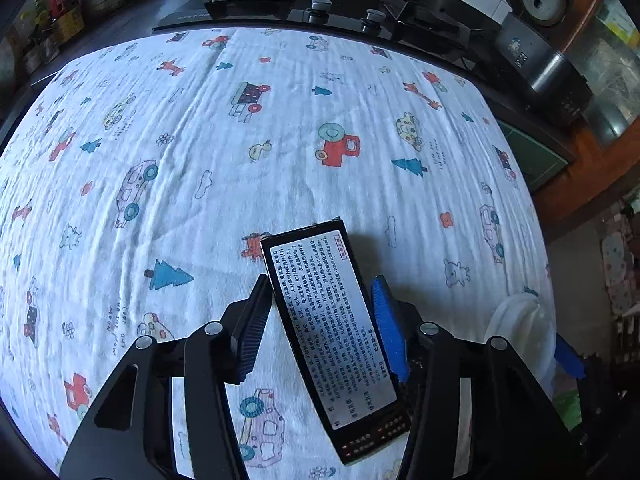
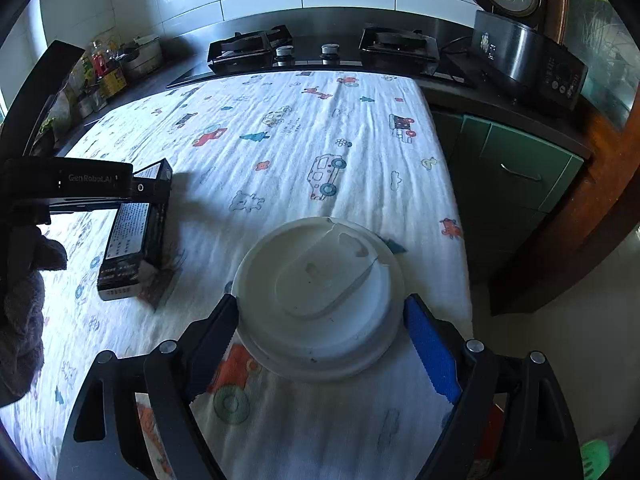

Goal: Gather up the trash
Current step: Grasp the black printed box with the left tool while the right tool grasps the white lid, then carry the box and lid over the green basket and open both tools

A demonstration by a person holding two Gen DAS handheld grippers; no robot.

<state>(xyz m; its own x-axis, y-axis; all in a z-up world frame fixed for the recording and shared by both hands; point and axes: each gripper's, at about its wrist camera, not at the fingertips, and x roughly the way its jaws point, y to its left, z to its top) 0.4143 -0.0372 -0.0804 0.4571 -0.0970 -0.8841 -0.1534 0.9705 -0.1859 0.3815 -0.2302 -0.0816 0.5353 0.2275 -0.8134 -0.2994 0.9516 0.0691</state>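
My left gripper (image 1: 320, 300) is shut on a long black box (image 1: 332, 332) with a white printed label, held tilted above the cartoon-print cloth (image 1: 240, 140). The same box (image 2: 132, 232) shows in the right wrist view, hanging from the left gripper's body (image 2: 68, 184). My right gripper (image 2: 320, 324) is shut on a white lidded paper cup (image 2: 320, 288), its pads pressing the cup's sides just under the lid. The cup's white edge (image 1: 520, 328) also shows at the right in the left wrist view.
A black gas hob (image 2: 320, 50) with two knobs lies beyond the cloth. A black rice cooker (image 2: 520, 52) stands at the back right. Jars and bottles (image 2: 100, 68) crowd the back left. Green cabinet drawers (image 2: 516, 168) sit below the right counter.
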